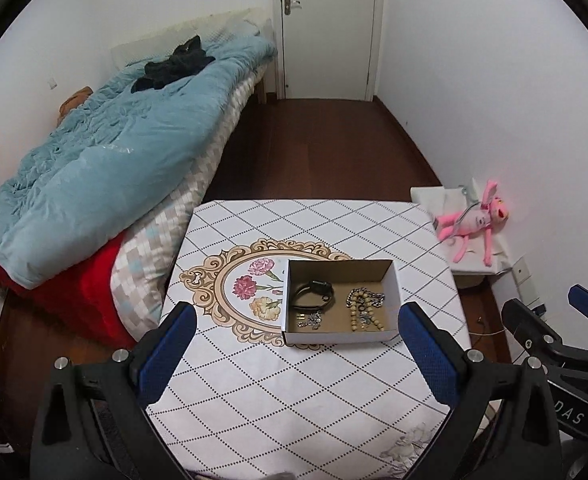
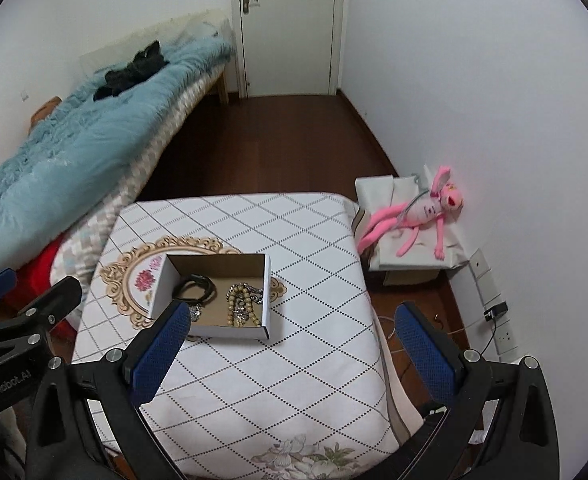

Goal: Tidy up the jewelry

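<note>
My left gripper (image 1: 298,328) is spread wide and holds nothing, hovering above the near part of the table (image 1: 294,400); the box (image 1: 340,300) lies just ahead between its fingers. My right gripper (image 2: 294,326) is likewise released and empty, with the box ahead and to its left, its left finger (image 2: 161,344) overlapping the near corner in view. Inside the box lie a black band (image 1: 312,294) on the left, a small silver piece (image 1: 310,319) nearer me, and beads (image 1: 364,308) to the right.
</note>
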Action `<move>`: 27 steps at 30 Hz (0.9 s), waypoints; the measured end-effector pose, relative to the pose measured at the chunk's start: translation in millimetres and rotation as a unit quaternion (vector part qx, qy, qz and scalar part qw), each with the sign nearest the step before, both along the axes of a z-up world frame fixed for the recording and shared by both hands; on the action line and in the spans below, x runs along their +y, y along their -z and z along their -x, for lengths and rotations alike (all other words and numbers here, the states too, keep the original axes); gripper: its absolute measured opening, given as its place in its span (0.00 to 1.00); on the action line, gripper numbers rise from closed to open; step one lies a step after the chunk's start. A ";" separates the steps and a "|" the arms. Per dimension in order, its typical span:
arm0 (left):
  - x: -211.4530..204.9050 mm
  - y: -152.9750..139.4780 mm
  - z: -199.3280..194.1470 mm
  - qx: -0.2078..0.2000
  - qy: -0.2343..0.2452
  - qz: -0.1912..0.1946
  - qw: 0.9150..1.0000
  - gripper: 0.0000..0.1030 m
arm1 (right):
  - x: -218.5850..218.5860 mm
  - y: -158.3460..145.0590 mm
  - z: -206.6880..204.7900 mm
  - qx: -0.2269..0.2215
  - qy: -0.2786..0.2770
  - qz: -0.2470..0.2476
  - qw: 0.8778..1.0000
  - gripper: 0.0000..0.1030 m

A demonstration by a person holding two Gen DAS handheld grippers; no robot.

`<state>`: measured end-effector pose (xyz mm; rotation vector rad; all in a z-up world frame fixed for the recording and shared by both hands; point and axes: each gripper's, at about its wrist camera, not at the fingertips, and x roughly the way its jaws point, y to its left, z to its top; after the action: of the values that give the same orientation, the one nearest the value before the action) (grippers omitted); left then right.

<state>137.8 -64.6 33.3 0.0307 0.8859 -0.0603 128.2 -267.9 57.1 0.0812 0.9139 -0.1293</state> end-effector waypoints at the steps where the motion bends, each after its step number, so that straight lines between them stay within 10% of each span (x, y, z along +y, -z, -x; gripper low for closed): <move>1: 0.8 -3.9 4.0 -0.004 0.000 0.002 1.000 1.00 | 0.9 -4.5 4.4 -0.004 -0.001 -0.002 1.000 1.00; 27: 2.0 -13.0 31.2 0.005 -0.010 -0.002 1.000 1.00 | 1.2 -24.2 36.6 -0.003 -0.001 -0.004 1.000 1.00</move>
<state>106.6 -62.6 46.3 0.0264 0.8965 -0.0403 91.7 -266.7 81.2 0.0882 0.9081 -0.1223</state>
